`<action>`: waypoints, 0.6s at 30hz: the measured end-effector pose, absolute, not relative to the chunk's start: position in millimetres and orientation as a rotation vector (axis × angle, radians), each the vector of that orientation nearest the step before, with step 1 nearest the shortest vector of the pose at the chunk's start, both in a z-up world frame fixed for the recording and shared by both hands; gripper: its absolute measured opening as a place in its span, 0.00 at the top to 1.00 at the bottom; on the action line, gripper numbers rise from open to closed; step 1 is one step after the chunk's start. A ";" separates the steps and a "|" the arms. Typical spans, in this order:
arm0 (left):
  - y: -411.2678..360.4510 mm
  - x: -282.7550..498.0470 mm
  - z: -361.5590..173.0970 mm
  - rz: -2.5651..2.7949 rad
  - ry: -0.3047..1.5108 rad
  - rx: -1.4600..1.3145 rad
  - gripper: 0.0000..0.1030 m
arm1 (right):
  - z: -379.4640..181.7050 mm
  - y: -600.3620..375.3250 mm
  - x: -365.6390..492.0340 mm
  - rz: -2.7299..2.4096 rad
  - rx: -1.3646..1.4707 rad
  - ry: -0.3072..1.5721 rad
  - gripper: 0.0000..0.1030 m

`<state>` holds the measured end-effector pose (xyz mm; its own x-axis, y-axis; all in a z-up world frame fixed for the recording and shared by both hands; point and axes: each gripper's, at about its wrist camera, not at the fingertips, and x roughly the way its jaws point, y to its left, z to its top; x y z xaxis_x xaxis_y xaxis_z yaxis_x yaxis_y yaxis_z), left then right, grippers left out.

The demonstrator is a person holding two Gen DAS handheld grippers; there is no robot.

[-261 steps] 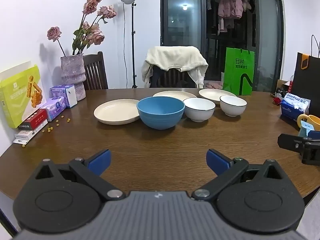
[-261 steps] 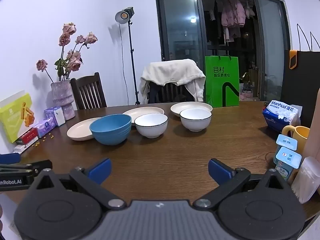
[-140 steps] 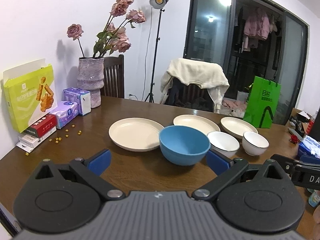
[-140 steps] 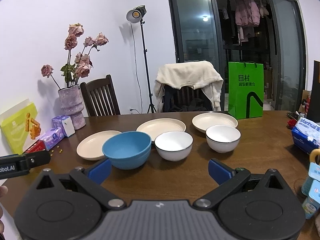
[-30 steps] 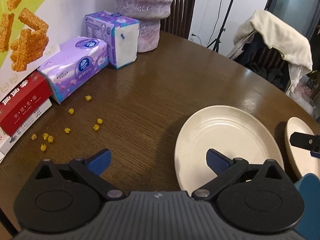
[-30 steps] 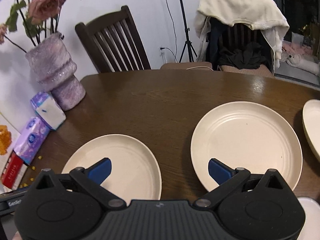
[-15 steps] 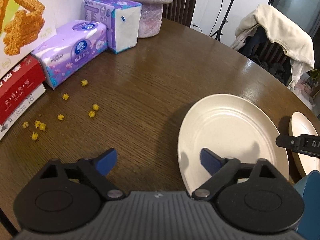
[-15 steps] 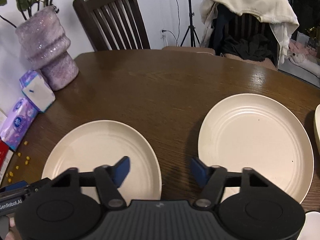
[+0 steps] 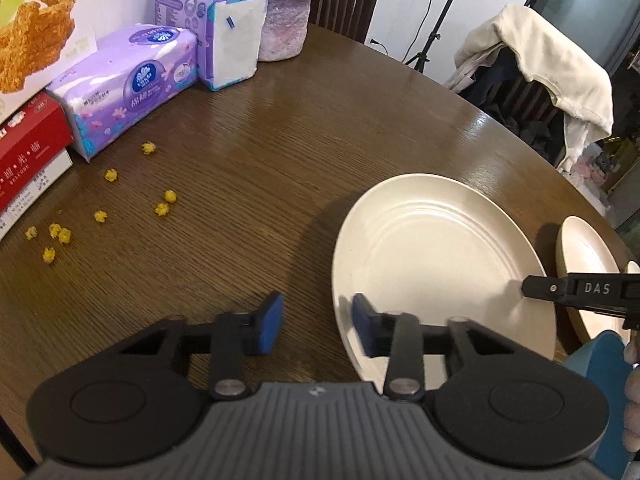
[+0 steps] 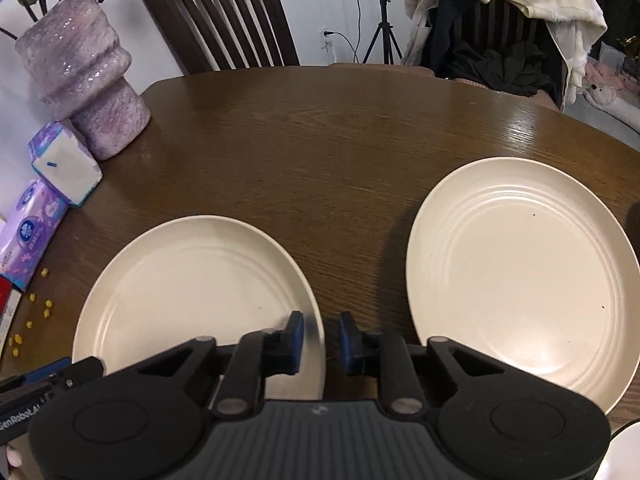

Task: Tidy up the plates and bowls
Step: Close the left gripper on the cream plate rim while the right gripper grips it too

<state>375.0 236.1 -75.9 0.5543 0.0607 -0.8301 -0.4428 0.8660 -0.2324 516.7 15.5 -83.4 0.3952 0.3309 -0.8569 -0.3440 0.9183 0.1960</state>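
On the left of the table, the left plate (image 10: 192, 284) is being closed on by both grippers; a lift is needed next.

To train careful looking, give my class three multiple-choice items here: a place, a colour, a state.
1. The ridged purple vase stands: A on the brown wooden table by the tissue packs; B on a chair; C on a plate.
2. The two round plates in the right wrist view are: A red; B cream; C black.
3. Inside the right tool lies: A nothing; B a bowl; C the left plate's rim.
Key: 1 A: its base rests on the tabletop. 2 B: both are plain cream. 3 C: the rim sits in the gap while the jaws are closing.
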 end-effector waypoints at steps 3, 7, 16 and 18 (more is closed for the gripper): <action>237.1 375.0 -77.0 0.285 0.947 -0.470 0.79 | -83.1 18.0 515.2 0.435 -0.017 1.086 0.90; 237.5 375.5 -78.0 0.262 0.948 -0.490 0.86 | -83.1 19.7 512.1 0.422 -0.017 1.074 0.89; 237.0 372.9 -76.4 0.280 0.949 -0.490 0.90 | -80.5 18.7 505.8 0.431 -0.004 1.051 0.92; 236.7 372.5 -75.8 0.287 0.946 -0.485 0.90 | -79.5 19.3 504.2 0.432 -0.007 1.044 0.93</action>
<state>372.5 236.7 -75.8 0.5589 0.0249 -0.8289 -0.4392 0.8567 -0.2704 504.2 19.3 -79.5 0.4265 0.3420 -0.8373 -0.3488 0.9163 0.1966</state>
